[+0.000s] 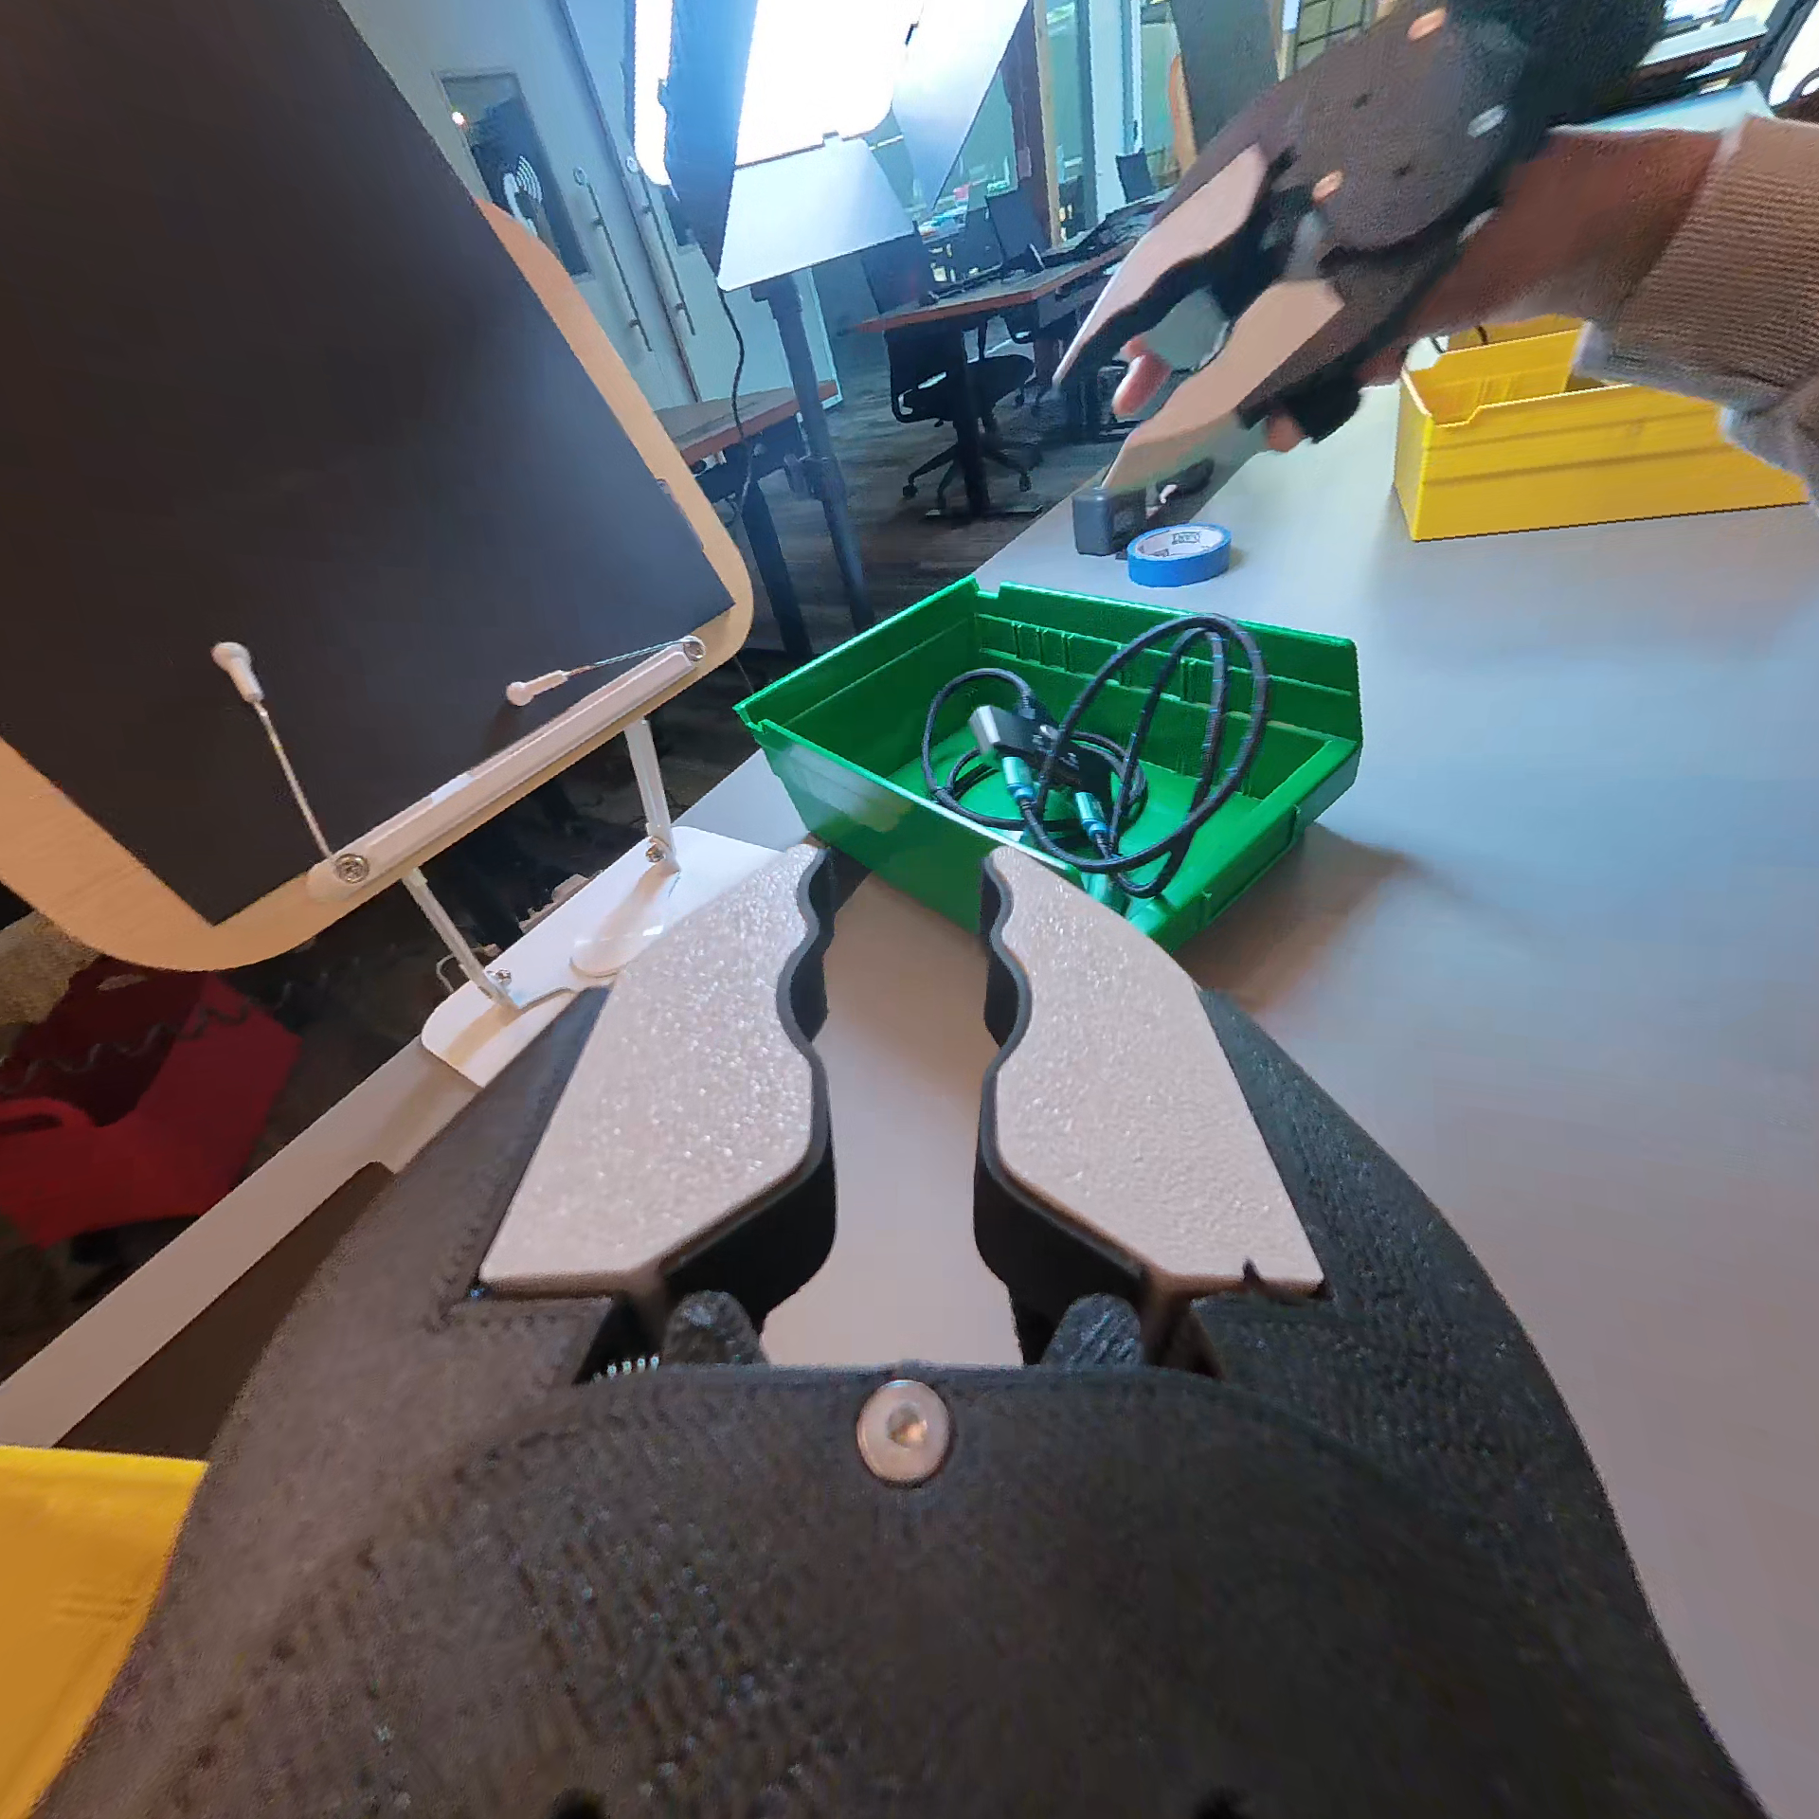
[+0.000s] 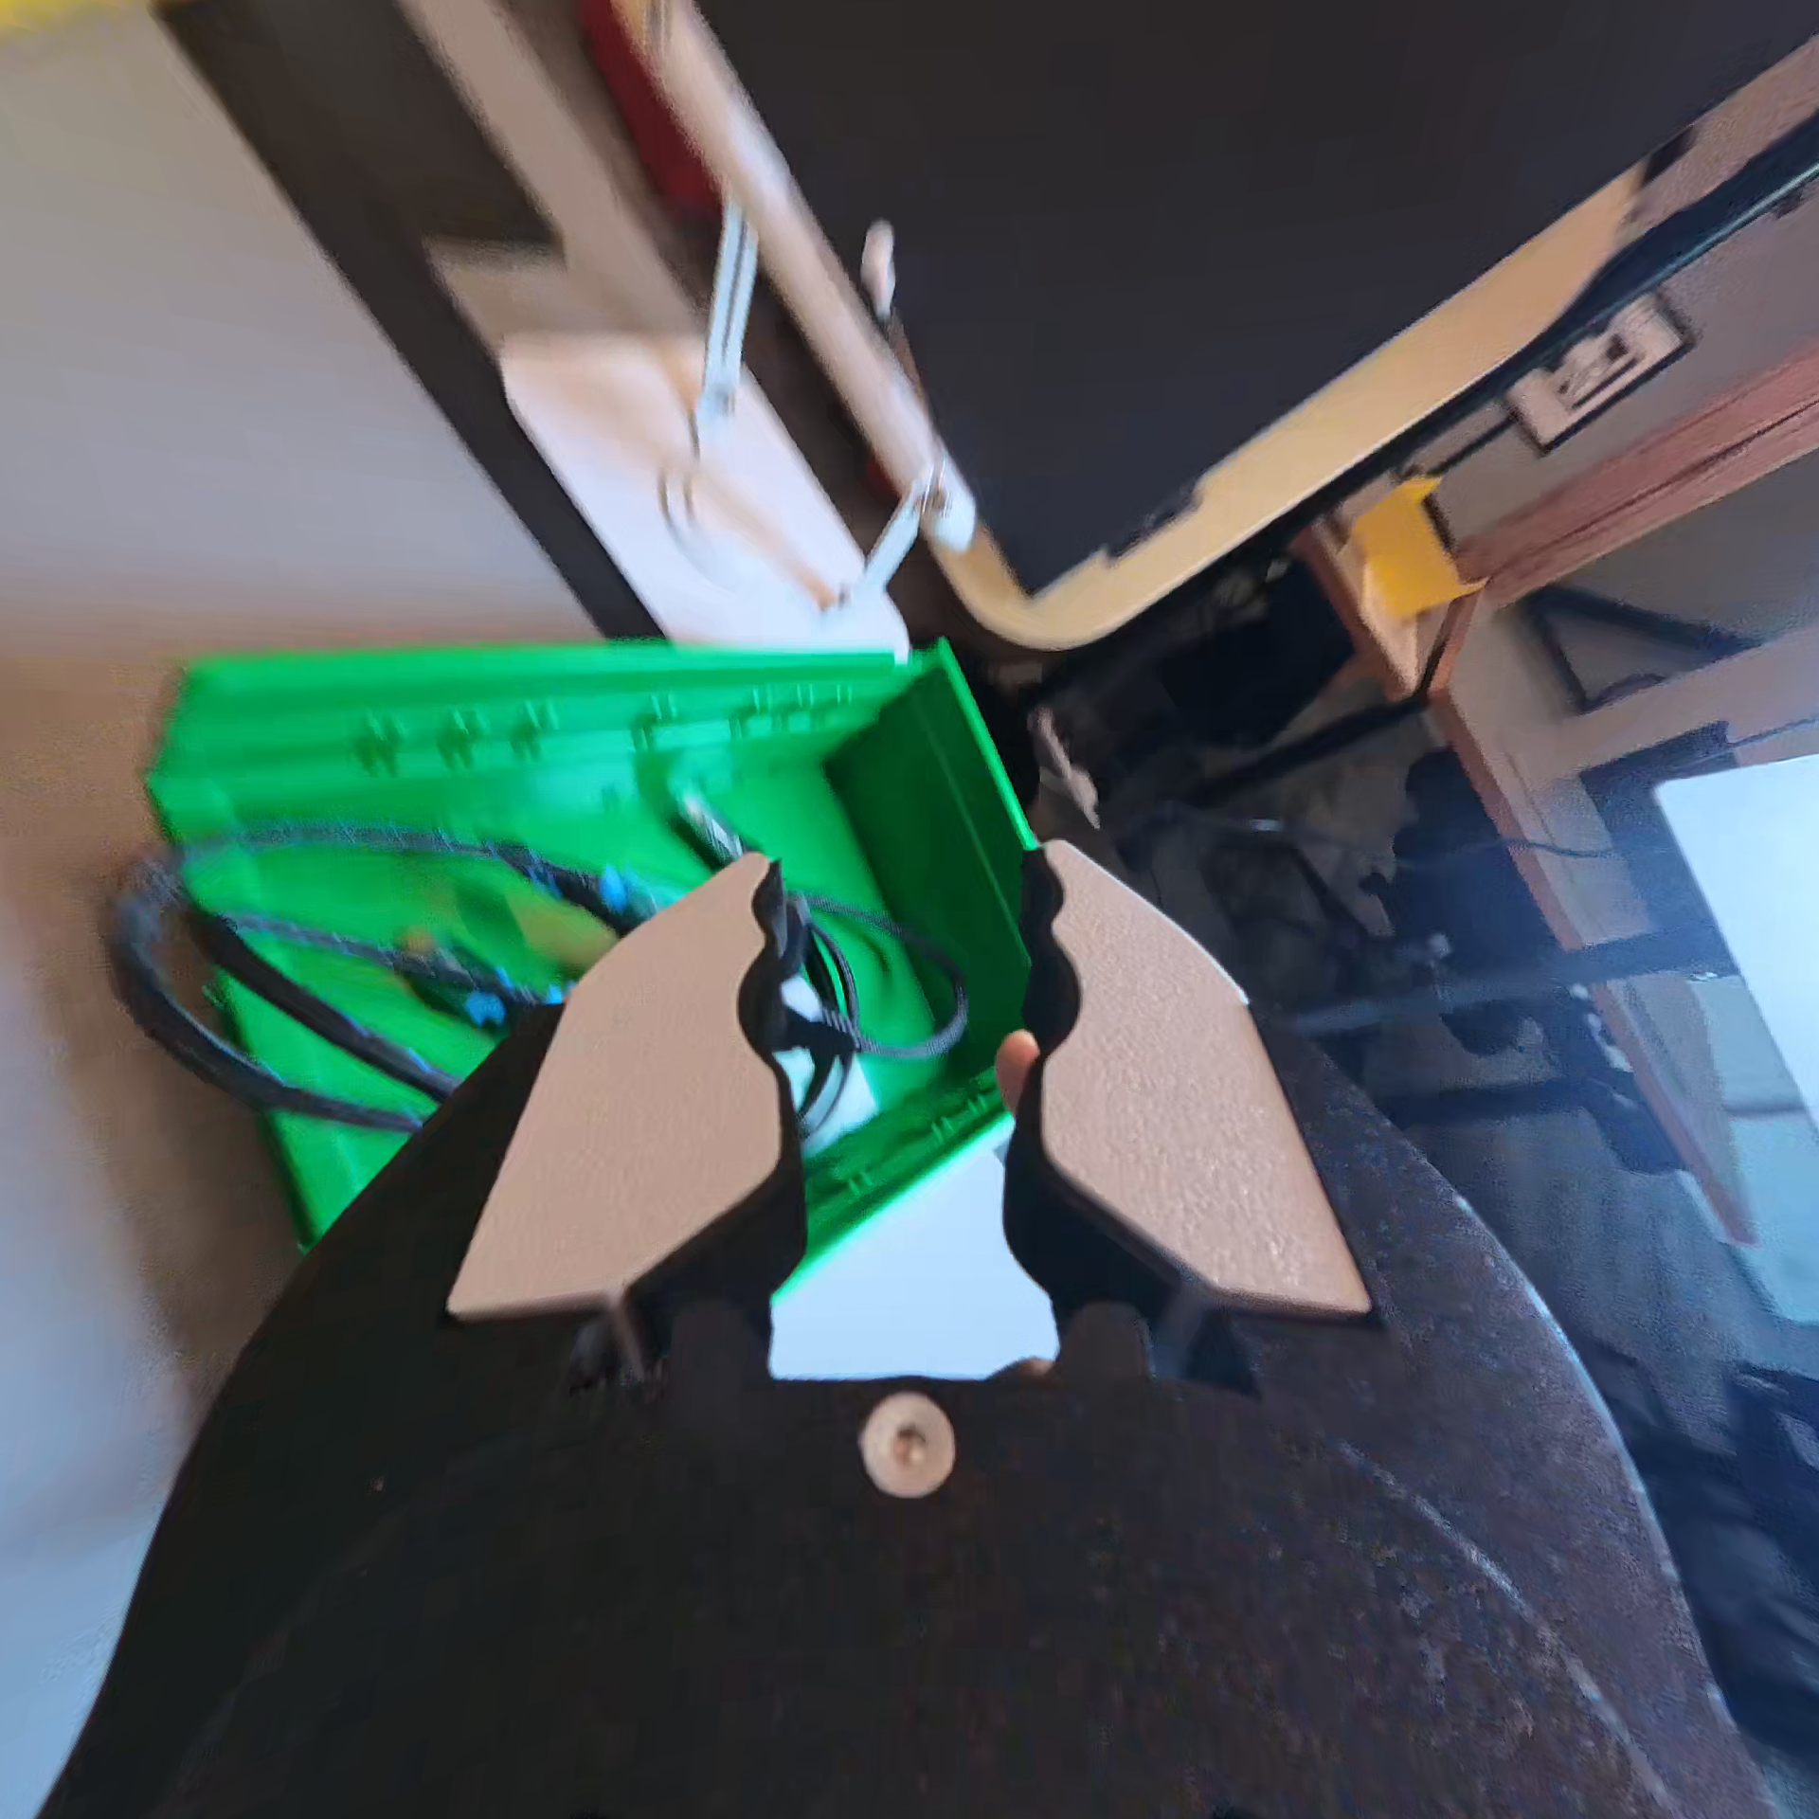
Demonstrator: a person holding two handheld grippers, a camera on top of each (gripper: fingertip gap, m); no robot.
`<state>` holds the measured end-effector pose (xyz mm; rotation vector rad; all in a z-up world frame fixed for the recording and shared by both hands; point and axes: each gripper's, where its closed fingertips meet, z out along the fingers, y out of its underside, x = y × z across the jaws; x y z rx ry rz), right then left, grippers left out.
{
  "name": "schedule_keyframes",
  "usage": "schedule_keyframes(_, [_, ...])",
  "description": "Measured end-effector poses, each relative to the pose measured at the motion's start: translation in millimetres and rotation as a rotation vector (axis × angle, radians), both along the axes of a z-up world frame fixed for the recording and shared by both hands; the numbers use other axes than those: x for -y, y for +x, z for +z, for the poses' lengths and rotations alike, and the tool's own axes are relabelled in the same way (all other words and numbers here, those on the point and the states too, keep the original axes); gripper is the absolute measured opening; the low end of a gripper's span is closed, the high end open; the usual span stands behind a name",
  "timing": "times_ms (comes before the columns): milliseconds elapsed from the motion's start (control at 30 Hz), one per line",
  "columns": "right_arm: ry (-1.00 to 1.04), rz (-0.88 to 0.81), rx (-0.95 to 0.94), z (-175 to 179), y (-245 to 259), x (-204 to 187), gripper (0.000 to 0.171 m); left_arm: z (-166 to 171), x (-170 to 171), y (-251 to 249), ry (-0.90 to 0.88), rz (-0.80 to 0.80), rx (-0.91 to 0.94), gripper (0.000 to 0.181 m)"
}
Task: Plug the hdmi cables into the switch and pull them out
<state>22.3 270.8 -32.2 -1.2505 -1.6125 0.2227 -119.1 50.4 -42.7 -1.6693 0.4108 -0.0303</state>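
Note:
A green bin [image 1: 866, 748] stands on the grey table and holds coiled black braided cables [image 1: 1171, 689] with teal plug ends; a small black box [image 1: 1048, 738] lies among the coils. My left gripper [image 1: 906, 876] is open and empty, low over the table just in front of the bin. My right gripper [image 1: 1093, 428] is open and empty, held high beyond the bin. In the blurred right wrist view, the right gripper [image 2: 901, 871] looks down on the bin [image 2: 925, 787] and the cables [image 2: 295, 1034]; one loop hangs over the bin's edge.
A black board [image 1: 295, 443] on a white stand [image 1: 551, 984] leans at the table's left edge and also shows in the right wrist view [image 2: 1230, 295]. A blue tape roll [image 1: 1178, 553], a small grey object [image 1: 1097, 520] and a yellow bin [image 1: 1536, 453] sit farther back. About 25 centimeters separates my left fingertips from my right.

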Motion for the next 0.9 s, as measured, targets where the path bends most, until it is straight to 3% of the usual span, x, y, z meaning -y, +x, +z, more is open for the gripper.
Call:
schedule_keyframes(133, [-0.158, 0.052, -0.422, 44.6, 5.3, 44.0, 0.039, 2.7, 4.6, -21.3, 0.002, 0.053, 0.02, 0.028])
schedule_keyframes(267, [-0.309, 0.054, -0.592, 33.3, -0.8, 62.5, 0.039, 4.8, 20.6, -61.4, -0.017, 0.157, 0.007, 0.027])
schedule_keyframes(467, [-0.32, 0.052, -0.563, 6.5, -15.3, 60.7, 0.038, -32.1, 74.7, -140.9, -0.274, 0.315, -0.056, 0.033])
schedule_keyframes(667, [-0.321, 0.067, -0.577, 10.6, -10.5, 62.7, 0.035, -43.5, 98.3, -196.5, -0.271, 0.474, 0.027, 0.032])
schedule_keyframes(800, [-0.302, 0.06, -0.57, 11.6, -8.1, 60.5, 0.034, -27.6, 96.5, -217.0, -0.158, 0.558, 0.06, 0.032])
schedule_keyframes(900, [-0.296, 0.063, -0.587, 19.0, -6.9, 58.1, 0.033, -21.8, 86.4, -227.6, -0.151, 0.536, 0.093, 0.031])
